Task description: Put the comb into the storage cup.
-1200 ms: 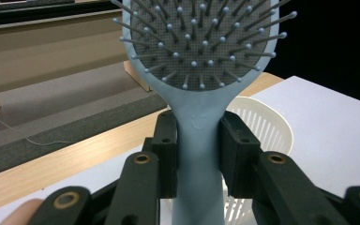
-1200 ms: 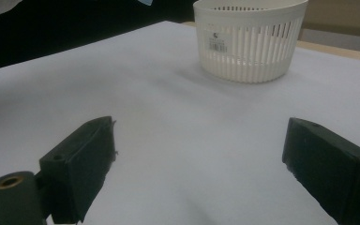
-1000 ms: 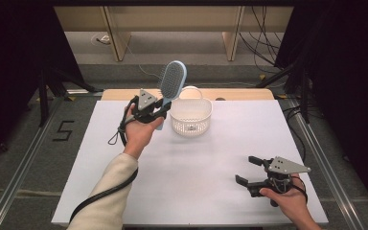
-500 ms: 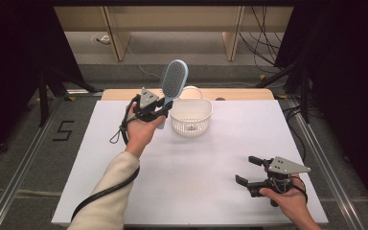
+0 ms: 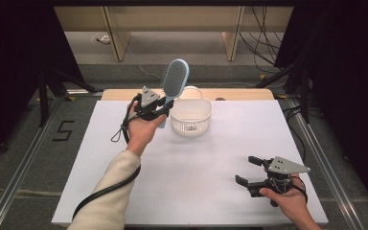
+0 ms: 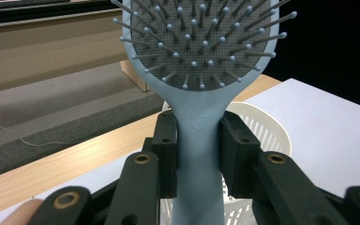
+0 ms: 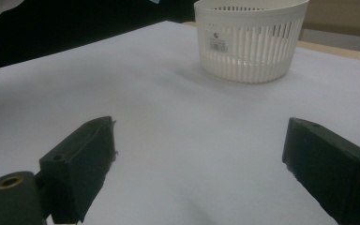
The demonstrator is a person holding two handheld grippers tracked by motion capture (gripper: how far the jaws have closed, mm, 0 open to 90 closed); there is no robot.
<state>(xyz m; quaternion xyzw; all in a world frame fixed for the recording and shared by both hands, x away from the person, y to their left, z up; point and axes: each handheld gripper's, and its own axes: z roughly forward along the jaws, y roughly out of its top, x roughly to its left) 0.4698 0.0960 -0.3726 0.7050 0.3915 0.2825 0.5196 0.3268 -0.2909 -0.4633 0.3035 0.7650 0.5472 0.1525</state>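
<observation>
Moved: nothing since earlier frame
L hand-held gripper (image 5: 162, 108): clamped on hairbrush (image 5: 173, 82) handle; beside basket (image 5: 191, 116)
R hand-held gripper (image 5: 250, 170): jaws apart; over tabletop (image 5: 201, 167)

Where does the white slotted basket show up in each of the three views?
High view: the basket stands at centre, toward the table's far edge, just right of the hairbrush.
Left gripper view: the basket sits low, behind the brush handle gripped by the jaws.
Right gripper view: the basket is at the top, right of centre.
Shared landmark: the white table sheet.
</observation>
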